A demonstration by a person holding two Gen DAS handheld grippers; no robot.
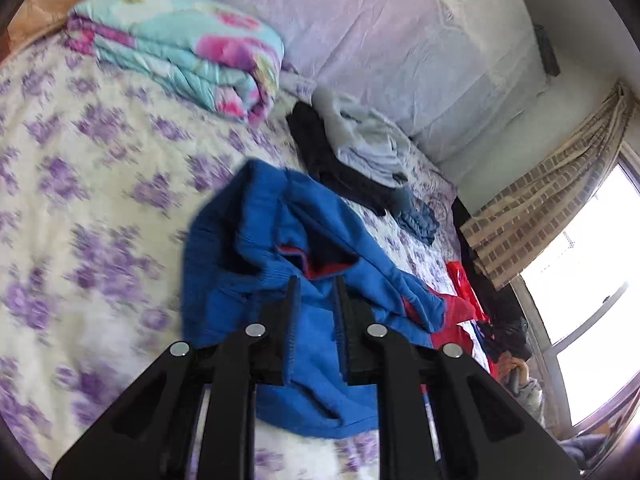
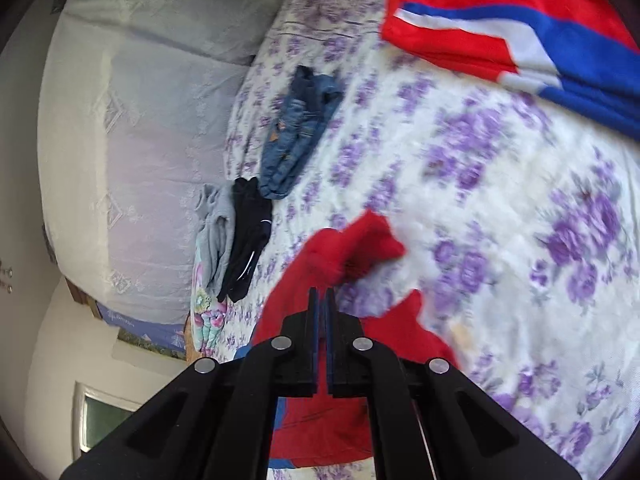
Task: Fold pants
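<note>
The pants are blue and red fleece with a white stripe. In the left wrist view their blue waist end (image 1: 256, 240) is bunched and lifted over the bed, and my left gripper (image 1: 317, 284) is shut on its blue fabric. In the right wrist view my right gripper (image 2: 322, 294) is shut on a red leg end (image 2: 348, 248), raised above the sheet. The rest of the pants (image 2: 520, 32) stretches across the upper right of that view. The other gripper (image 1: 512, 332) shows small at the right of the left wrist view.
The bed has a white sheet with purple flowers (image 1: 80, 160). A folded floral quilt (image 1: 180, 48) lies near the headboard. Black, grey and denim garments (image 1: 352, 152) lie by the padded wall; they also show in the right wrist view (image 2: 288, 136). A curtained window (image 1: 580, 260) is at the right.
</note>
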